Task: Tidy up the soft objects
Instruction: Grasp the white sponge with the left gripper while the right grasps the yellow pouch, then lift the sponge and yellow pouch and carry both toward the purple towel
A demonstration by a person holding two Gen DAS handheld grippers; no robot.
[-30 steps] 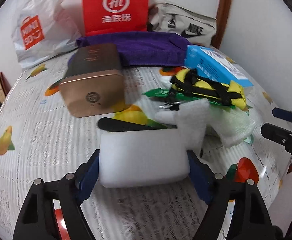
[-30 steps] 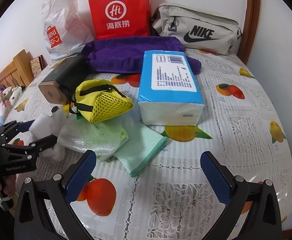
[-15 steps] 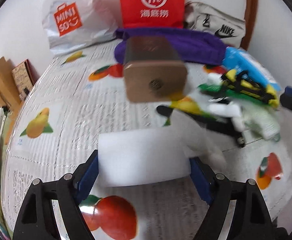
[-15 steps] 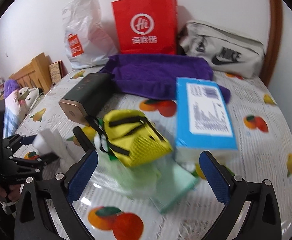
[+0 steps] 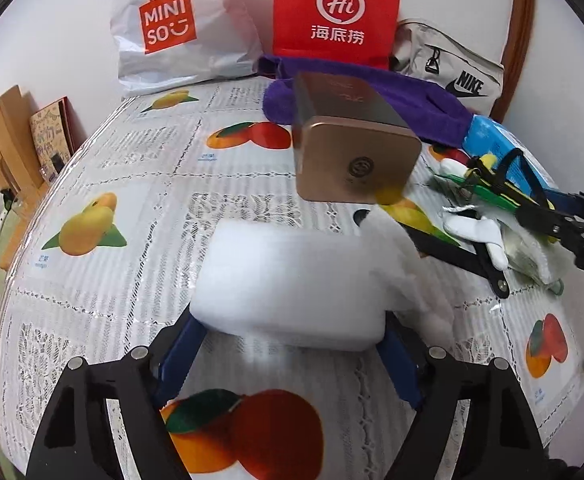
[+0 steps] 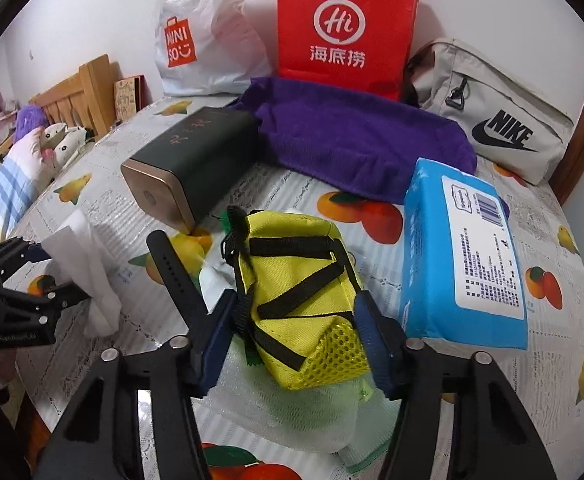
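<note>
My left gripper (image 5: 292,320) is shut on a white foam block (image 5: 292,280), held above the fruit-print tablecloth (image 5: 131,184); a thin white foam sheet (image 5: 420,280) hangs off its right side. In the right wrist view my right gripper (image 6: 292,312) has its jaws closing around a yellow mesh bag (image 6: 300,272) with black straps, and both blue pads touch its sides. The bag rests on a pale green net pouch (image 6: 304,412) and a green cloth. The left gripper (image 6: 39,276) with the foam shows at that view's left edge.
A gold-ended dark tin (image 6: 187,168), a black strap (image 6: 171,264), a blue tissue pack (image 6: 468,248) and a purple towel (image 6: 356,140) lie on the table. A Miniso bag (image 6: 199,40), a red paper bag (image 6: 344,28) and a grey Nike bag (image 6: 492,108) stand along the wall.
My right gripper moved left over the yellow bag and its jaws narrowed onto it. My left gripper carried the foam block leftward, away from the pile.
</note>
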